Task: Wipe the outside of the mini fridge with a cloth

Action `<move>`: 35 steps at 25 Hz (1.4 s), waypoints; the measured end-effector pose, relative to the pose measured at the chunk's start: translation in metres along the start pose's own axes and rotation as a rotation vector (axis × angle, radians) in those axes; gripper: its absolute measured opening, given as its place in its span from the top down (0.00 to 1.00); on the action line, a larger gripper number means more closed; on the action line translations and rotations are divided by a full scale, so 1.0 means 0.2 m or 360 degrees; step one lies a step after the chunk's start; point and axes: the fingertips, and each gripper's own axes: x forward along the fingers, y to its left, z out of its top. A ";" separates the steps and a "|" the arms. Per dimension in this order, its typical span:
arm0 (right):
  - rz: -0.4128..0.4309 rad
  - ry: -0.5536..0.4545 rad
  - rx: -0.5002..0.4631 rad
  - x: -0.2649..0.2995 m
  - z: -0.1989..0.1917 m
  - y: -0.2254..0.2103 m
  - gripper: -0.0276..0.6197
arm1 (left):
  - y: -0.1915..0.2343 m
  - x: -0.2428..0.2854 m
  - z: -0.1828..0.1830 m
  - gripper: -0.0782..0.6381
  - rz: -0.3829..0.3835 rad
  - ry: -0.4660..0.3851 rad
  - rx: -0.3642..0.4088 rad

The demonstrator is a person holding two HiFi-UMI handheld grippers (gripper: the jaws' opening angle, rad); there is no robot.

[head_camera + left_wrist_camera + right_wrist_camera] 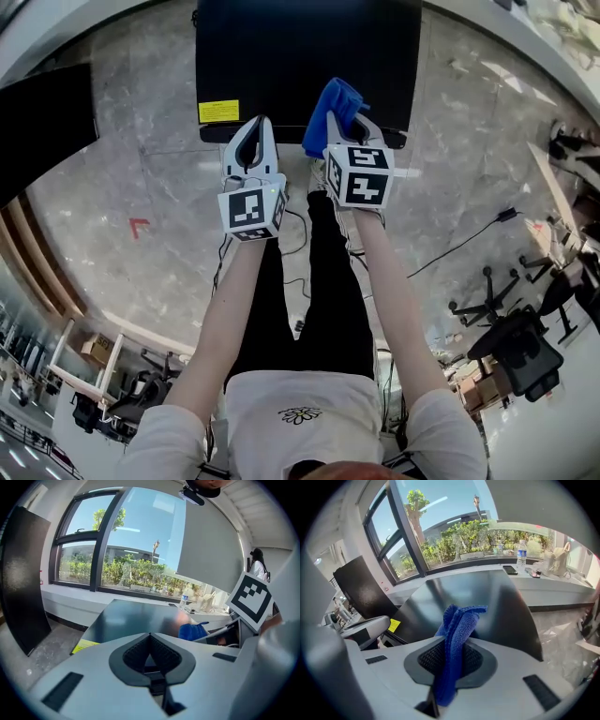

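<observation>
The right tool clamps a blue cloth above the black fridge; the left tool is clenched, empty. Next, probably press the cloth down and wipe.

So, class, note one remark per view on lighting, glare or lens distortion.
Head view: fisheye bends the floor round the mini fridge. Left gripper view: bright window daylight, sheen on the fridge top. Right gripper view: blue cloth sharp, dark vignette at corners.

Grey marble floor carries the black mini fridge.
</observation>
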 end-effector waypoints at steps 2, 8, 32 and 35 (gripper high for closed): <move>-0.0046 -0.0006 0.0037 -0.03 -0.02 -0.13 0.85 | -0.09 0.05 -0.01 0.88 -0.0033 0.0008 0.0012; -0.0203 0.0001 0.0106 -0.20 -0.06 -0.50 0.85 | -0.33 0.12 0.01 0.88 -0.0106 0.0021 0.0030; -0.0505 -0.0013 0.0099 -0.72 0.28 -0.75 0.86 | -0.38 -0.15 0.82 0.88 0.0015 -0.0204 -0.0018; -0.0446 -0.0197 0.0092 -0.97 0.54 -0.59 0.86 | -0.44 -0.29 1.08 0.88 -0.0036 -0.0305 0.0008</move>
